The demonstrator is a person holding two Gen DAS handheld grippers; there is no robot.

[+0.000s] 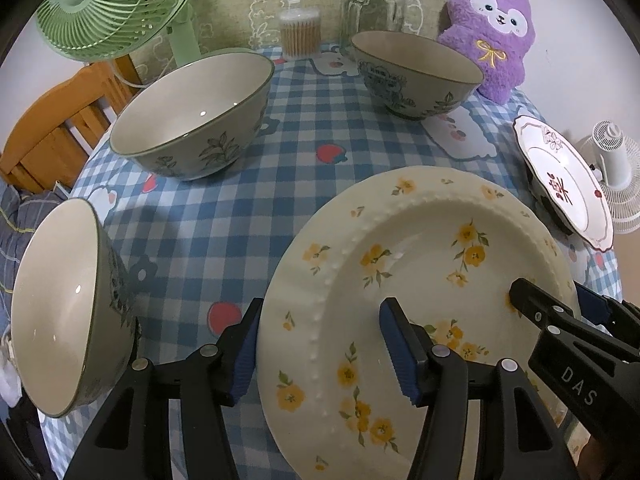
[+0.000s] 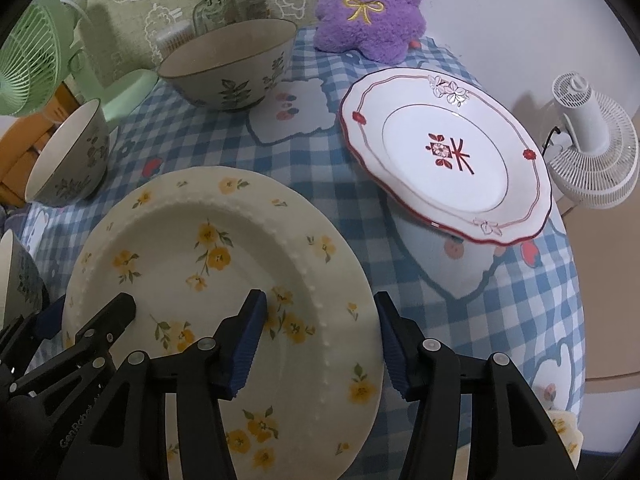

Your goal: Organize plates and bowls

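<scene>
Cream plate [image 1: 420, 280] with yellow flowers and beaded rim sits near counter [image 1: 248, 216] edge. Left tongs [image 1: 320, 348] straddle its left rim, right tongs [image 2: 320, 344] its right rim; both apart, not clamping. Three leaf-print bowls, all empty: [image 1: 192, 116], [image 1: 416, 74], [image 1: 60, 308]. Red-trim plate [image 2: 444, 156] well apart.

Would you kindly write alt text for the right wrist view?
The right gripper straddles the rim of a yellow-flowered plate, jaws open, with the left gripper on its opposite edge. Beyond sit a red-trimmed plate and bowl.
</scene>
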